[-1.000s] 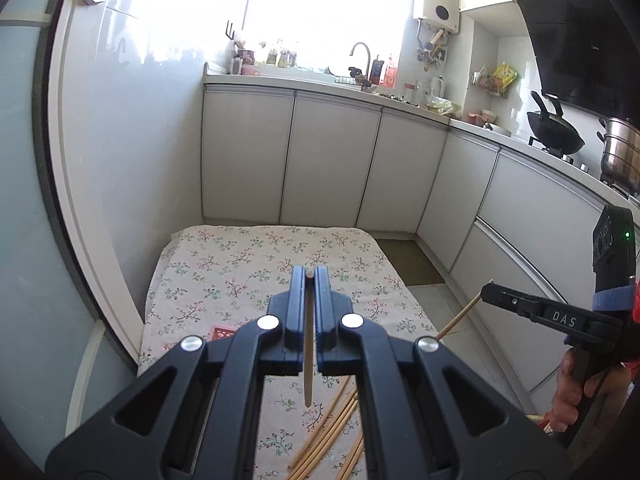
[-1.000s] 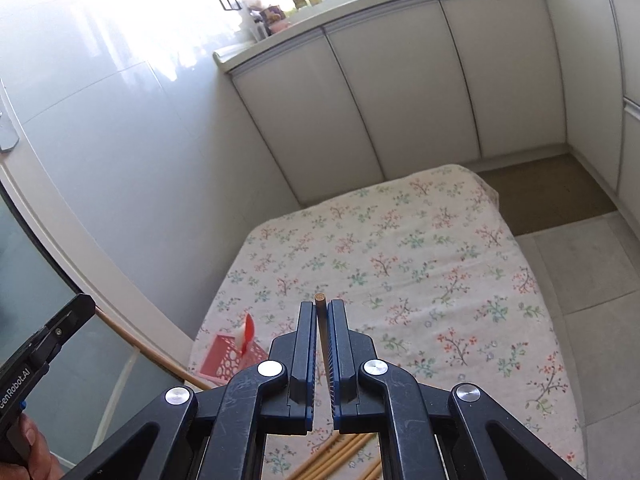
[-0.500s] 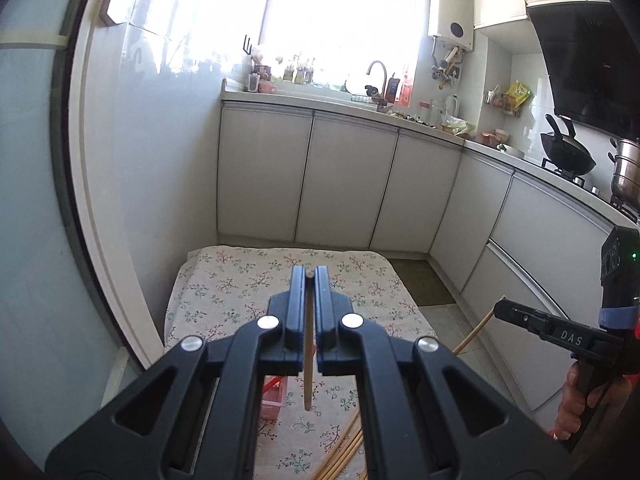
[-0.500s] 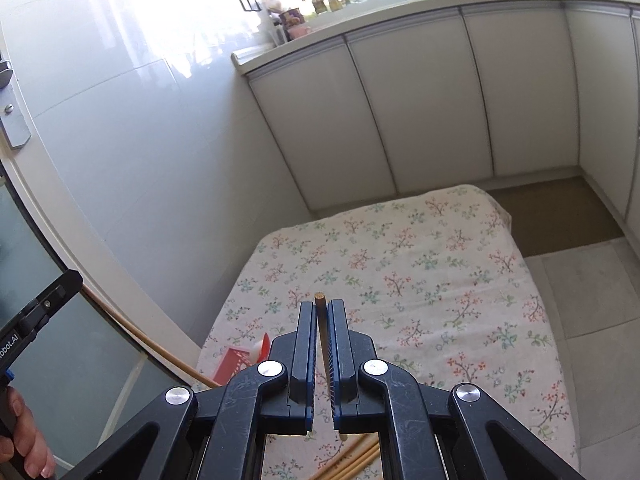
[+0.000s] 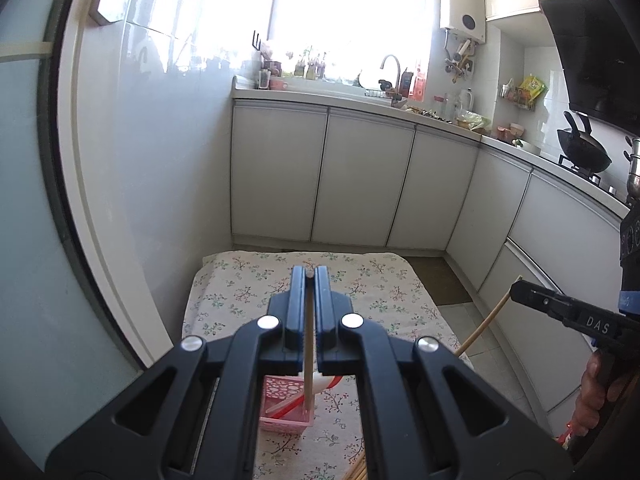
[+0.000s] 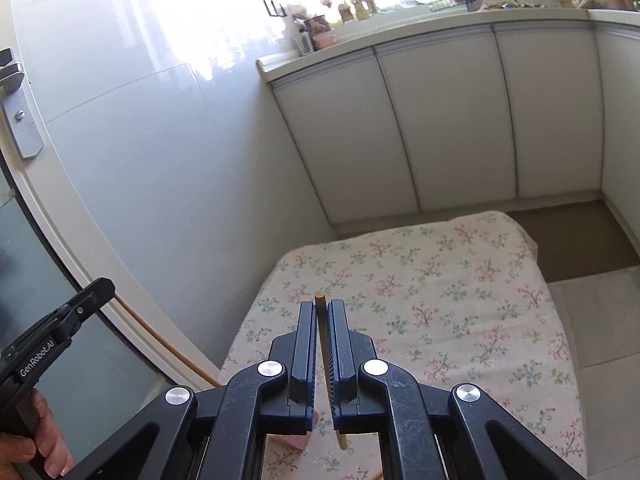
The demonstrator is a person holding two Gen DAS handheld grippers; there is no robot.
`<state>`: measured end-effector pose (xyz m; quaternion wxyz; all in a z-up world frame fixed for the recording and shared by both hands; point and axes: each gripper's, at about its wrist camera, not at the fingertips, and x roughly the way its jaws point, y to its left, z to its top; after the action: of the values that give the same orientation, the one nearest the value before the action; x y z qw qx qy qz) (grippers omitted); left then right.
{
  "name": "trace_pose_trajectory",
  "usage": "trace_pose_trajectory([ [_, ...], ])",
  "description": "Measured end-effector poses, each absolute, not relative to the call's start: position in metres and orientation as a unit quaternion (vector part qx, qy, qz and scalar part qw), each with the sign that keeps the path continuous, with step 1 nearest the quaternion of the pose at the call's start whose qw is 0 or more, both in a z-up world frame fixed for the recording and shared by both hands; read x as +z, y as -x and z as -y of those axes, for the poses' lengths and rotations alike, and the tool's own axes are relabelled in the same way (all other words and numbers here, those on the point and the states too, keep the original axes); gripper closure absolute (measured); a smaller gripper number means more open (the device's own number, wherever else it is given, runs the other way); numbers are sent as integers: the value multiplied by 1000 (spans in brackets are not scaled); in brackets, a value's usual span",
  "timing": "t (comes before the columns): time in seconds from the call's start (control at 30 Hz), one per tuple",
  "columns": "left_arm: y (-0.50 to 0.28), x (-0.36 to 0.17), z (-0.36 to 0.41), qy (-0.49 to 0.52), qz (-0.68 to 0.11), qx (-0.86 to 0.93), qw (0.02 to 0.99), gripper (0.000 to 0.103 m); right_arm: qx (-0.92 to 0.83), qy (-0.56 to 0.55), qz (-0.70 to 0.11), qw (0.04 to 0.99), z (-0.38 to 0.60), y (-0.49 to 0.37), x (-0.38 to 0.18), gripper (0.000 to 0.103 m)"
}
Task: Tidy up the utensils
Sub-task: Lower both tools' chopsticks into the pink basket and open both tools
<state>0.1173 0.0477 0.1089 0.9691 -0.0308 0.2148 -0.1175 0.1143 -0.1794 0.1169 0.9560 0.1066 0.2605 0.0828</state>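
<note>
My left gripper (image 5: 309,273) is shut on a wooden chopstick (image 5: 308,360) that hangs down between its fingers, its lower end over a pink perforated basket (image 5: 280,420). The basket holds a red and white spoon (image 5: 326,382). In the right wrist view my right gripper (image 6: 321,307) is shut on a second chopstick (image 6: 325,360), whose top pokes just above the fingertips. Each gripper shows in the other's view: the right gripper (image 5: 520,292) with its chopstick slanting down-left, the left gripper (image 6: 100,287) at the left edge. Both are held above the floral-cloth table (image 6: 440,300).
Several loose chopsticks (image 5: 356,472) lie on the cloth at the bottom of the left view. White kitchen cabinets (image 5: 360,176) stand behind the table, a glass door (image 6: 60,240) to its left, and tiled floor (image 6: 592,320) to its right. A hand (image 6: 36,440) grips the left tool.
Both grippers have risen and drawn back from the table, each keeping its chopstick. The pink basket has come into sight below the left gripper's fingers.
</note>
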Motion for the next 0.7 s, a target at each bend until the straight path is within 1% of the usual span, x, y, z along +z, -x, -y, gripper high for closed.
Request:
trace_pose_trajectory([
  [0.3,-135,100,-46,5,-225,-103,969,99,105,-110,-272,950,152,-146,109,99],
  [0.7,-171,57,-37,-47,-294,-100,949,99,130,-112,-264,949,129,-162,116,99],
])
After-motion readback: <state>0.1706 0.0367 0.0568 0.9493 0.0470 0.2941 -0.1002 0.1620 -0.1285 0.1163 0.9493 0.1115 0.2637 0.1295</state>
